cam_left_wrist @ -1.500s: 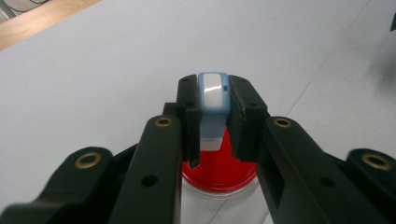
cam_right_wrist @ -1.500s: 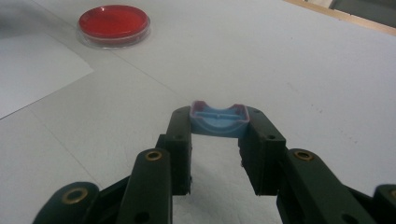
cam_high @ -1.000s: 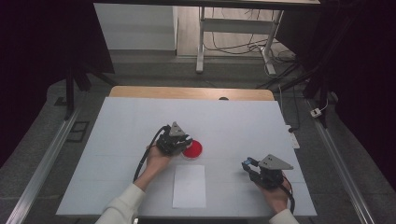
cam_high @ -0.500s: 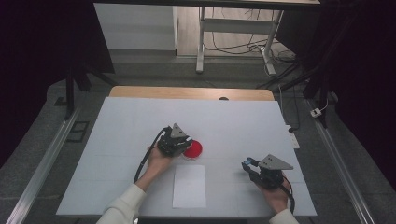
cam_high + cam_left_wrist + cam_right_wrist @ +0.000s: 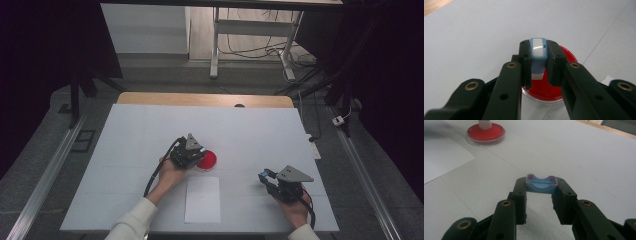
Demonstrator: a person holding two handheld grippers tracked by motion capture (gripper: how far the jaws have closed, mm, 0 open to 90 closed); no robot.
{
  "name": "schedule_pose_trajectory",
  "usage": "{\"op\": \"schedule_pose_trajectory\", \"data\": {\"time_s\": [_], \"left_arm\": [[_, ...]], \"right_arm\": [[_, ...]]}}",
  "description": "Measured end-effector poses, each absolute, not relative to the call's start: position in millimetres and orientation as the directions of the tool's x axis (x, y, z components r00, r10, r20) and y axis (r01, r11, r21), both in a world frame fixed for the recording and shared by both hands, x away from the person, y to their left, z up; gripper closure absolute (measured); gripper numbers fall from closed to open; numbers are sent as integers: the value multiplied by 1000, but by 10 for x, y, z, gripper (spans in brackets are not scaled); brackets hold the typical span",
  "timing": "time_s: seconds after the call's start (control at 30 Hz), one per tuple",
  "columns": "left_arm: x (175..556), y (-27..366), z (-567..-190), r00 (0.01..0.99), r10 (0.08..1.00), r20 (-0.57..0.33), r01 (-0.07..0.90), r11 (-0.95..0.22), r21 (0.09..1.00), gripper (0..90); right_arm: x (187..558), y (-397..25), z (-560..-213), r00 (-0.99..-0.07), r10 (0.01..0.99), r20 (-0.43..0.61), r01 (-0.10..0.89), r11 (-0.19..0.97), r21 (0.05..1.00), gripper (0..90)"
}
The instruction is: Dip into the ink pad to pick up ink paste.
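Two parts, both gripped. Left gripper jaws clamp blue-white stamp over red ink pad, 12 o'clock of paper sheet. Right gripper jaws pinch blue cap, table's 4 o'clock. Judgement: inking underway; stamping paper, recapping left.

The counter is lit evenly from above in the high view, while the room around it is left in deep shadow, nearly black at both sides. Little detail is resolved there, and a soft grain is seen throughout. In the left gripper view, glare is thrown off the white top of the blue-and-white piece, and the nearest black jaws are rendered soft. In the right gripper view, the red dish is slightly out of focus, and a faint shadow is cast under the jaws.
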State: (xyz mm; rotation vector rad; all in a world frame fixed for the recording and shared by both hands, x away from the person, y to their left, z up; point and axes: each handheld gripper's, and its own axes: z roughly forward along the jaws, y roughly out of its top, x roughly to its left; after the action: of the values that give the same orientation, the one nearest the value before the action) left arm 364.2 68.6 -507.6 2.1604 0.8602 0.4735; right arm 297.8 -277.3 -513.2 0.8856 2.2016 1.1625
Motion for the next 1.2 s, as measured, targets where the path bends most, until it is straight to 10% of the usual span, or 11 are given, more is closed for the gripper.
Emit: {"op": "schedule_pose_trajectory", "data": {"time_s": [1.2], "left_arm": [[3572, 832, -4788, 732, 681, -15, 403, -415, 816, 754]], "right_arm": [[2975, -2778, -5125, -670, 733, -119, 310, 421, 852, 649]]}}
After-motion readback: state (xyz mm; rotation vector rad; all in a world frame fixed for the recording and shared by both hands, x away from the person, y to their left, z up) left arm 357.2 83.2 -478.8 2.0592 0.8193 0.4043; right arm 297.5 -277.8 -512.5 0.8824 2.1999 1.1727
